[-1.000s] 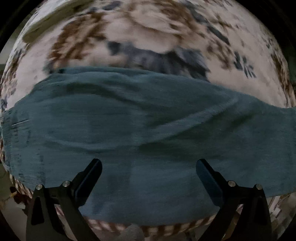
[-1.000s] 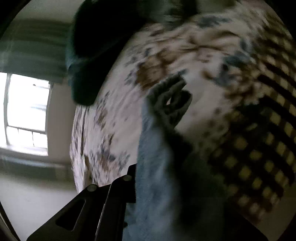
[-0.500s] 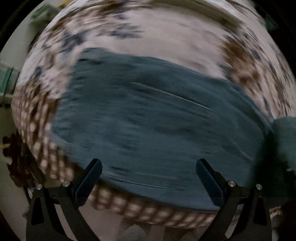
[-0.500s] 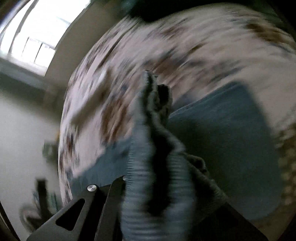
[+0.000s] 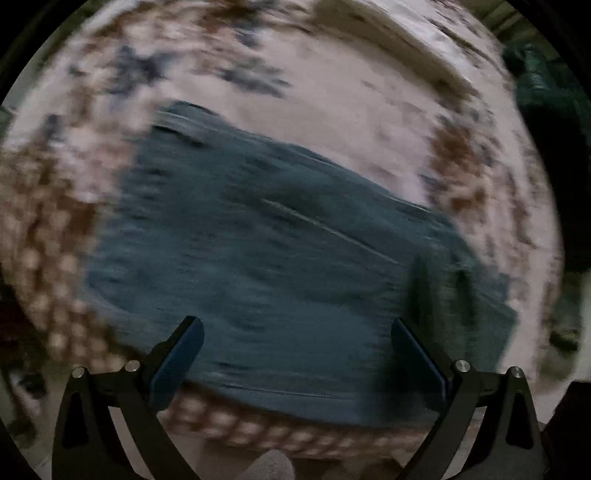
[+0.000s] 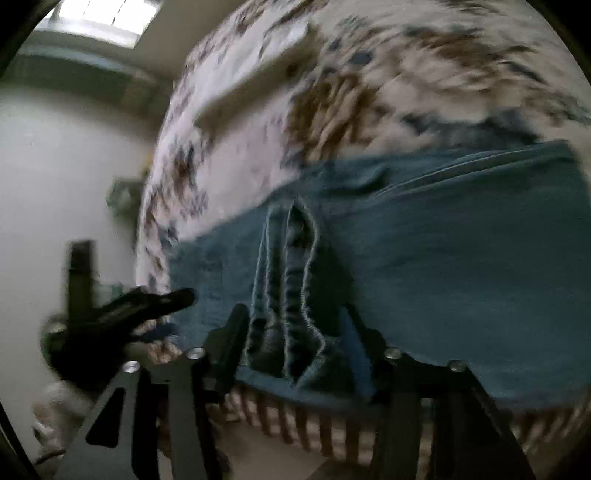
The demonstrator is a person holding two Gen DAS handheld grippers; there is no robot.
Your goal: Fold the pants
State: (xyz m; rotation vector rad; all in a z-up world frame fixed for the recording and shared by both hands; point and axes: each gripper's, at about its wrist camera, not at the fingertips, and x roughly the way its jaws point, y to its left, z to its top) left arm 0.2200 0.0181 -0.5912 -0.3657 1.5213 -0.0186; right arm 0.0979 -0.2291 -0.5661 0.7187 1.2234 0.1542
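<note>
Blue denim pants [image 5: 280,266] lie flat on a floral bedspread [image 5: 332,122], near its checkered front edge. My left gripper [image 5: 293,354] is open and empty, hovering just above the near edge of the pants. In the right wrist view my right gripper [image 6: 291,343] is shut on a bunched fold of the pants' hem [image 6: 295,295], held just over the flat part of the pants [image 6: 461,266]. The left gripper also shows at the left of the right wrist view [image 6: 147,306], blurred.
The bed's checkered border [image 6: 295,417] runs along the near edge, with floor below. A pale wall [image 6: 74,155] and a window [image 6: 99,14] lie to the left. Dark green things [image 5: 546,96] sit at the far right of the bed.
My right gripper has swung the held pants end over and down onto the flat part of the pants. My left gripper has shifted left and drawn back; both views are motion-blurred.
</note>
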